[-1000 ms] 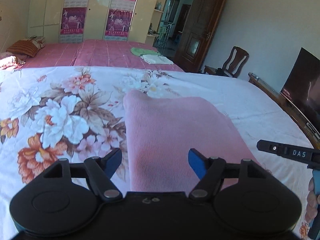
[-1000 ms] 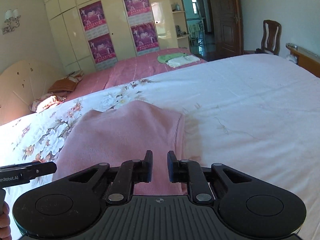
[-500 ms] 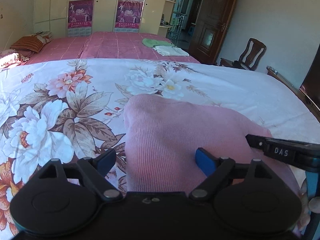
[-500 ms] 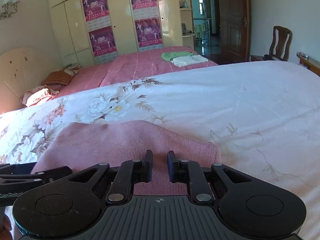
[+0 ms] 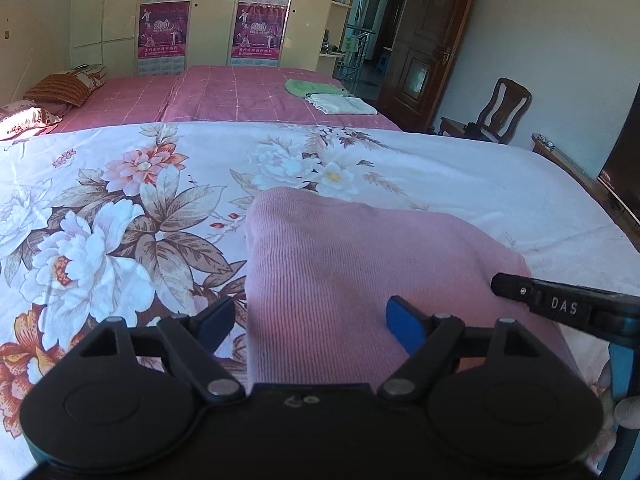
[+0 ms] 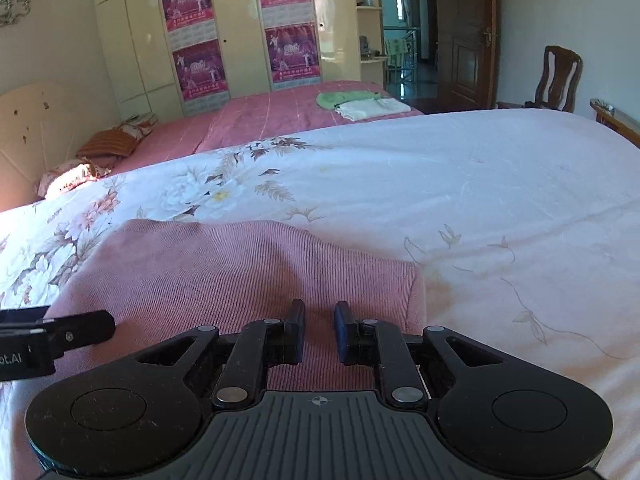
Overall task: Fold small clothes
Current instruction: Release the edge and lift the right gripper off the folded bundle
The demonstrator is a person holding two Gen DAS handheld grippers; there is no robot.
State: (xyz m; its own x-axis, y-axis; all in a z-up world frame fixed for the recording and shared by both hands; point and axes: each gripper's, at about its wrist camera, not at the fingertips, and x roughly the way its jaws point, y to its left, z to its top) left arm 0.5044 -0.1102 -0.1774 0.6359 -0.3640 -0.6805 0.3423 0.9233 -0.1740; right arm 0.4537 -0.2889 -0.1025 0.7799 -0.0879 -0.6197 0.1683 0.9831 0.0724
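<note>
now that the pink knit garment [image 5: 360,276] lies doubled flat on the floral bedspread [image 5: 120,208] instead of draped high as a second ago, the fold looks laid. left gripper [image 5: 310,320], at six o'clock, is closing, straddling its left edge without pinching. right gripper [image 6: 320,330] is nearly together; grip unclear.

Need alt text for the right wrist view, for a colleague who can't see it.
The right gripper, jaws nearly shut, hovers low over a folded pink knit garment on a floral bedspread. The left gripper enters at left.
</note>
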